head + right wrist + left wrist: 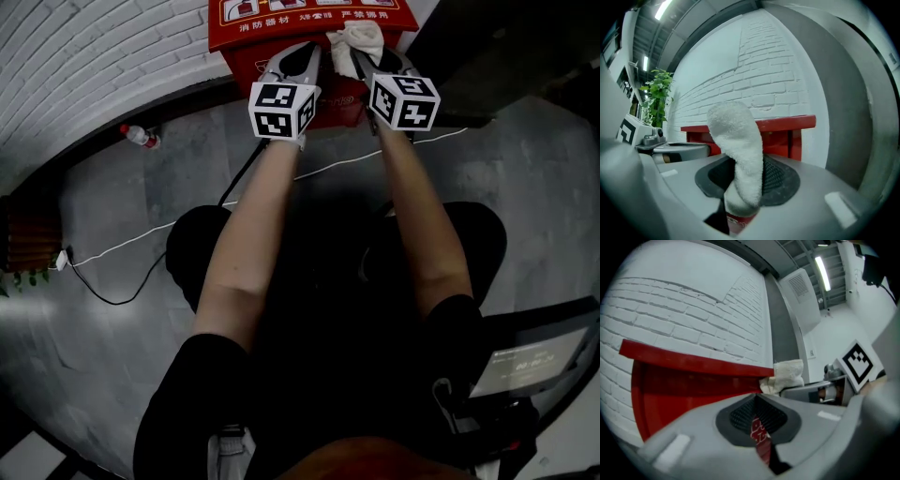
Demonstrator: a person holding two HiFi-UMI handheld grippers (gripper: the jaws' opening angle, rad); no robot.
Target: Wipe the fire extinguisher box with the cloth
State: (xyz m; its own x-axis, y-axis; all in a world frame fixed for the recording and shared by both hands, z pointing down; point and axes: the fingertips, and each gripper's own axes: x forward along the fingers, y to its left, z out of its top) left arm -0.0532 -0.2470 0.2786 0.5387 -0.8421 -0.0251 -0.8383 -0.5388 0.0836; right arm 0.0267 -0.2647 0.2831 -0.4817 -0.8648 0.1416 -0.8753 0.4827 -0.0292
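The red fire extinguisher box point(281, 23) with white print stands against the brick wall at the top of the head view. My right gripper point(361, 58) is shut on a white cloth point(356, 37), which bunches up against the box's front top edge. In the right gripper view the cloth point(738, 150) sticks up out of the jaws, with the box's red rim point(787, 125) just behind it. My left gripper point(307, 54) is shut with nothing in it, right beside the cloth and close to the box face point(684, 390). The cloth point(787, 373) shows to its right.
A white brick wall point(84, 47) runs behind the box. A plastic bottle point(141, 136) lies on the grey floor at the left, and a white cable point(187, 230) crosses to a plug point(61, 261). A dark pillar point(487, 47) stands at the right. A potted plant point(656, 93) is further along the wall.
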